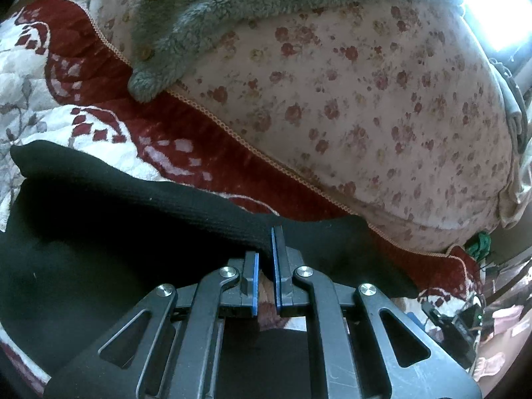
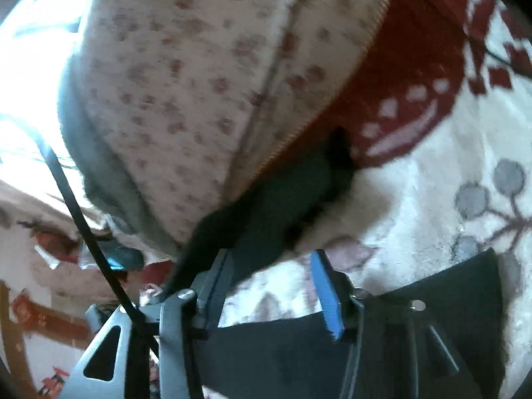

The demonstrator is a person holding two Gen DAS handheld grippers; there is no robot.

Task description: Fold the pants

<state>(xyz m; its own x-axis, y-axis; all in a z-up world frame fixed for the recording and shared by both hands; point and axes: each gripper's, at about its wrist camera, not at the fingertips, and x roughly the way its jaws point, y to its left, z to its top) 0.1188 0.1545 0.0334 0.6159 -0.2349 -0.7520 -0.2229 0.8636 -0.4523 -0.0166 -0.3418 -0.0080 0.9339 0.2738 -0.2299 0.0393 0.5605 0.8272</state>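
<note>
The black pants [image 1: 116,219] lie on a red and white quilt [image 1: 99,126]. In the left wrist view my left gripper [image 1: 266,249] is shut on a ridge of the black fabric near its far edge, with the blue pads almost together. In the right wrist view my right gripper [image 2: 269,266] is open, jaws wide apart, tilted above the quilt. A strip of the black pants [image 2: 292,193] runs from its left finger [image 2: 216,276] up toward the pillow. More black fabric [image 2: 282,355] lies beneath the gripper. This view is blurred.
A pink floral pillow [image 1: 365,99] lies just beyond the pants, also in the right wrist view [image 2: 186,83]. A grey fleece garment with buttons [image 1: 186,23] rests on it. A bright window [image 1: 498,3] is at the far right. A black cable [image 2: 83,219] crosses the right view.
</note>
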